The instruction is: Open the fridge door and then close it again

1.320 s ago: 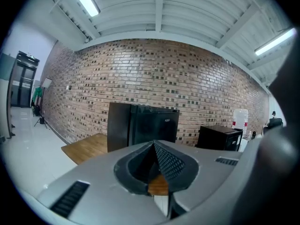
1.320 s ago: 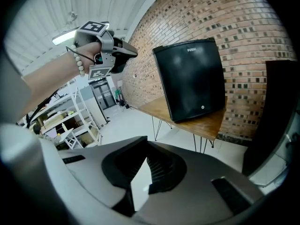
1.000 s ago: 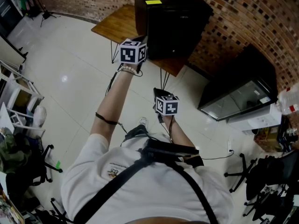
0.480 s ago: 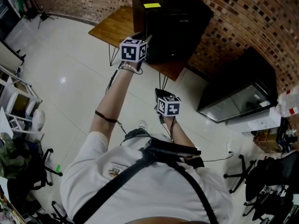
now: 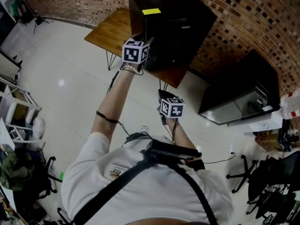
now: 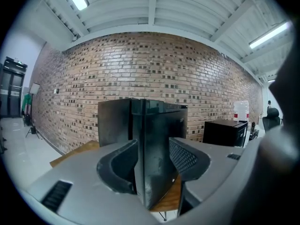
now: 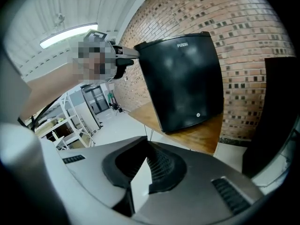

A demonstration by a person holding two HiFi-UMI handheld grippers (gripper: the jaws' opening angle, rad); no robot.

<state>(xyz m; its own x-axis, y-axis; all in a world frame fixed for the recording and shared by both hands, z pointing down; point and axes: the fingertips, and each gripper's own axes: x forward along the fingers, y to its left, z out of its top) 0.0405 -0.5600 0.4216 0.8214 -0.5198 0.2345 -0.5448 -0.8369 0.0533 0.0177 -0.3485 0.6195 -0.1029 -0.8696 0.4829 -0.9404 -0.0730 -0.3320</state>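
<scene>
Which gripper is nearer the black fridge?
Left. The left gripper is at a corner edge of the fridge, which its jaws have just been opening around; the right gripper, shut, hangs short of the table.

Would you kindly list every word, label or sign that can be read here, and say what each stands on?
"FUXIN", as best it reads: white lettering at the top of the black fridge door.
Yellow sticker on the fridge top: no print can be made out.
Shirt emblem: too small to read.
</scene>
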